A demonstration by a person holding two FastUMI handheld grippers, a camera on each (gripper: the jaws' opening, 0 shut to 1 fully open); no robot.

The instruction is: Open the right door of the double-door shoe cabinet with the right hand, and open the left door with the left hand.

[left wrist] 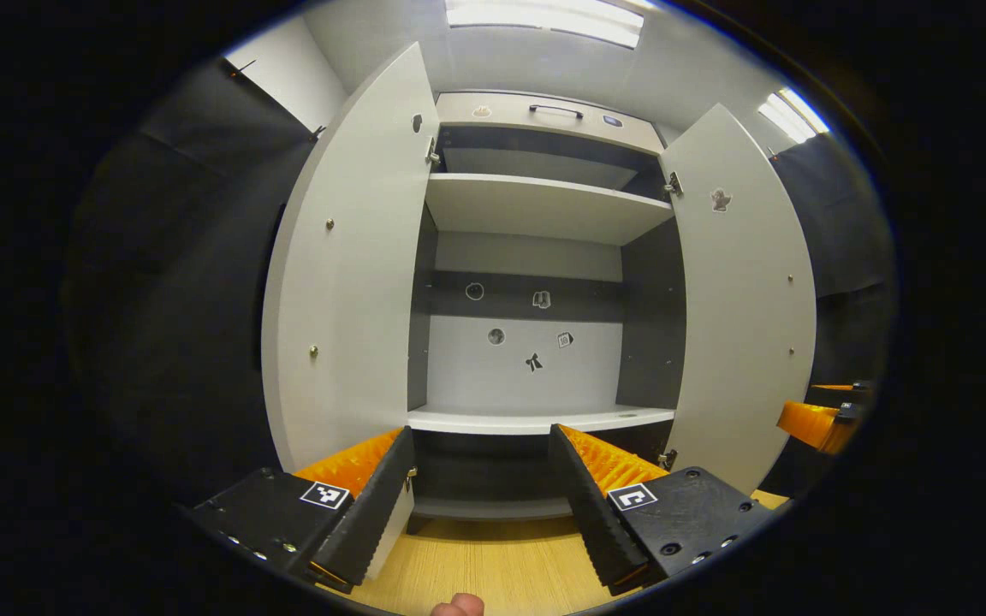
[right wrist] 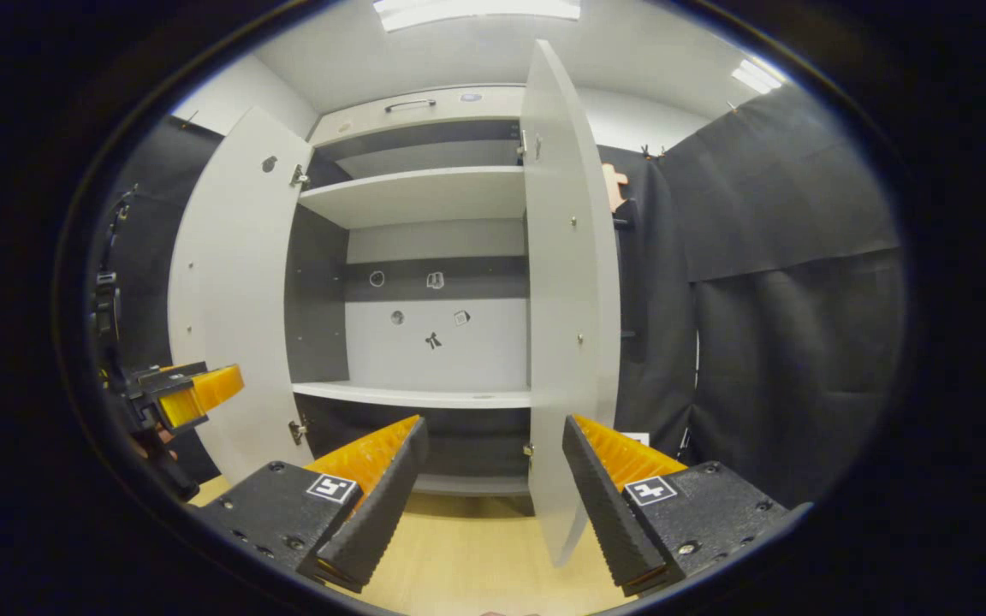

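The shoe cabinet point(left wrist: 536, 257) stands in the middle of the booth with both doors swung wide open. In the left gripper view the left door point(left wrist: 347, 274) sticks out on one side and the right door point(left wrist: 741, 291) on the other, and you can look straight inside. The cabinet has a pale top shelf point(left wrist: 544, 205) and a pale lower shelf point(left wrist: 536, 419), with dark side walls. Small stickers point(left wrist: 536, 329) dot the back wall, and a dark handle point(left wrist: 556, 109) sits on the panel up top. The floor point(left wrist: 493, 565) is light wood. Black cloth point(right wrist: 784, 282) hangs around the booth, and long ceiling lights point(left wrist: 544, 17) glow above white walls. The left gripper point(left wrist: 483, 492) hangs in front of the cabinet with its fingers spread apart, holding nothing. A fingertip point(left wrist: 457, 606) peeks in at the bottom. In the right gripper view the right gripper point(right wrist: 493, 488) also has its fingers spread, and the edge of the right door stands just ahead between them, not touching. The left gripper shows off to the side there, near the left door.
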